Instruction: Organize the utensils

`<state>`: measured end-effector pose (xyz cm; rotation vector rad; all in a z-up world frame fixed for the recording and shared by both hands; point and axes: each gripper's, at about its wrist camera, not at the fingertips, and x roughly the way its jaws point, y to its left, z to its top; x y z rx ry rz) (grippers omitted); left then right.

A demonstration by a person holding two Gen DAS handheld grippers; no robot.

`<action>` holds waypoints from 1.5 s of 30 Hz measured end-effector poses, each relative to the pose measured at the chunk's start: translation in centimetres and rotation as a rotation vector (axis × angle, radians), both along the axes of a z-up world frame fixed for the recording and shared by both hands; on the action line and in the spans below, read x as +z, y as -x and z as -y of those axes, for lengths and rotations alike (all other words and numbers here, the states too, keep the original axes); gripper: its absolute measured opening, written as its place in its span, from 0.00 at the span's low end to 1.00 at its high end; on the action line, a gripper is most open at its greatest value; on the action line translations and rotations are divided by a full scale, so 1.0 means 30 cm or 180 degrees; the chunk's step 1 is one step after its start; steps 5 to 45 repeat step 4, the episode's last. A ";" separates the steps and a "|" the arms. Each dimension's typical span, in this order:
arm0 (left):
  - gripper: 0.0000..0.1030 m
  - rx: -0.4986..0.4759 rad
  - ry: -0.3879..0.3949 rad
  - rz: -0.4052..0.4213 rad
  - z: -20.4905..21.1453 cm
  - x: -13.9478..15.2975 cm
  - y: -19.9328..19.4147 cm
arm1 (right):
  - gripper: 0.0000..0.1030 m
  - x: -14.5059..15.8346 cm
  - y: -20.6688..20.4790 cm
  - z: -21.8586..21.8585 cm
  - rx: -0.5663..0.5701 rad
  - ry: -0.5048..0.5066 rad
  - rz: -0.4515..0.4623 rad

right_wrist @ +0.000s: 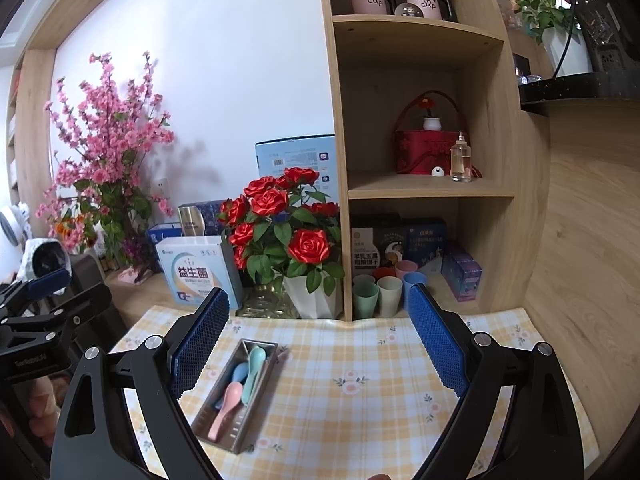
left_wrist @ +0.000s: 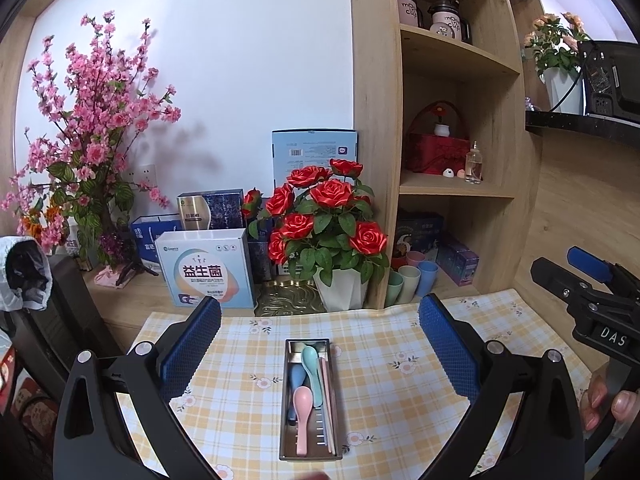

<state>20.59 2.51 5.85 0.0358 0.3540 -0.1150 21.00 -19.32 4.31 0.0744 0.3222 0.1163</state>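
A long steel utensil tray lies on the yellow checked tablecloth. Inside it lie a pink spoon, a teal spoon, a blue spoon partly under the others, and pale chopsticks along its right side. My left gripper hovers open above the tray with nothing between its fingers. My right gripper is open too, to the right of the tray, and empty. It shows at the right edge of the left wrist view, held by a hand.
A white pot of red roses stands just behind the cloth, with boxes and pink blossoms to the left. Several pastel cups sit in the bottom shelf bay. A wooden panel rises on the right.
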 end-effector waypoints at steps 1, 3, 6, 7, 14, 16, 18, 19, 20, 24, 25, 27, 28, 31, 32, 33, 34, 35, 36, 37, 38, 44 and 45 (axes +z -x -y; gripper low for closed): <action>0.94 -0.0002 0.0005 -0.0003 -0.002 0.000 0.000 | 0.85 0.000 0.001 0.000 0.0001 0.0000 0.0000; 0.94 -0.0007 0.0016 -0.0005 -0.004 0.000 0.001 | 0.85 -0.002 0.002 -0.003 0.0000 0.0001 -0.0005; 0.94 -0.0008 0.0019 -0.0007 -0.005 0.000 0.001 | 0.85 -0.002 0.002 -0.005 0.0002 -0.0001 -0.0007; 0.94 -0.0008 0.0019 -0.0007 -0.005 0.000 0.001 | 0.85 -0.002 0.002 -0.005 0.0002 -0.0001 -0.0007; 0.94 -0.0008 0.0019 -0.0007 -0.005 0.000 0.001 | 0.85 -0.002 0.002 -0.005 0.0002 -0.0001 -0.0007; 0.94 -0.0008 0.0019 -0.0007 -0.005 0.000 0.001 | 0.85 -0.002 0.002 -0.005 0.0002 -0.0001 -0.0007; 0.94 -0.0008 0.0019 -0.0007 -0.005 0.000 0.001 | 0.85 -0.002 0.002 -0.005 0.0002 -0.0001 -0.0007; 0.94 -0.0008 0.0019 -0.0007 -0.005 0.000 0.001 | 0.85 -0.002 0.002 -0.005 0.0002 -0.0001 -0.0007; 0.94 -0.0008 0.0019 -0.0007 -0.005 0.000 0.001 | 0.85 -0.002 0.002 -0.005 0.0002 -0.0001 -0.0007; 0.94 -0.0008 0.0019 -0.0007 -0.005 0.000 0.001 | 0.85 -0.002 0.002 -0.005 0.0002 -0.0001 -0.0007; 0.94 -0.0008 0.0019 -0.0007 -0.005 0.000 0.001 | 0.85 -0.002 0.002 -0.005 0.0002 -0.0001 -0.0007; 0.94 -0.0008 0.0019 -0.0007 -0.005 0.000 0.001 | 0.85 -0.002 0.002 -0.005 0.0002 -0.0001 -0.0007; 0.94 -0.0008 0.0019 -0.0007 -0.005 0.000 0.001 | 0.85 -0.002 0.002 -0.005 0.0002 -0.0001 -0.0007; 0.94 -0.0008 0.0019 -0.0007 -0.005 0.000 0.001 | 0.85 -0.002 0.002 -0.005 0.0002 -0.0001 -0.0007; 0.94 -0.0008 0.0019 -0.0007 -0.005 0.000 0.001 | 0.85 -0.002 0.002 -0.005 0.0002 -0.0001 -0.0007; 0.94 -0.0008 0.0019 -0.0007 -0.005 0.000 0.001 | 0.85 -0.002 0.002 -0.005 0.0002 -0.0001 -0.0007; 0.94 -0.0008 0.0019 -0.0007 -0.005 0.000 0.001 | 0.85 -0.002 0.002 -0.005 0.0002 -0.0001 -0.0007; 0.94 -0.0008 0.0019 -0.0007 -0.005 0.000 0.001 | 0.85 -0.002 0.002 -0.005 0.0002 -0.0001 -0.0007; 0.94 -0.0008 0.0019 -0.0007 -0.005 0.000 0.001 | 0.85 -0.002 0.002 -0.005 0.0002 -0.0001 -0.0007; 0.94 -0.0008 0.0019 -0.0007 -0.005 0.000 0.001 | 0.85 -0.002 0.002 -0.005 0.0002 -0.0001 -0.0007; 0.94 -0.0008 0.0019 -0.0007 -0.005 0.000 0.001 | 0.85 -0.002 0.002 -0.005 0.0002 -0.0001 -0.0007; 0.94 -0.0008 0.0019 -0.0007 -0.005 0.000 0.001 | 0.85 -0.002 0.002 -0.005 0.0002 -0.0001 -0.0007; 0.94 -0.0008 0.0019 -0.0007 -0.005 0.000 0.001 | 0.85 -0.002 0.002 -0.005 0.0002 -0.0001 -0.0007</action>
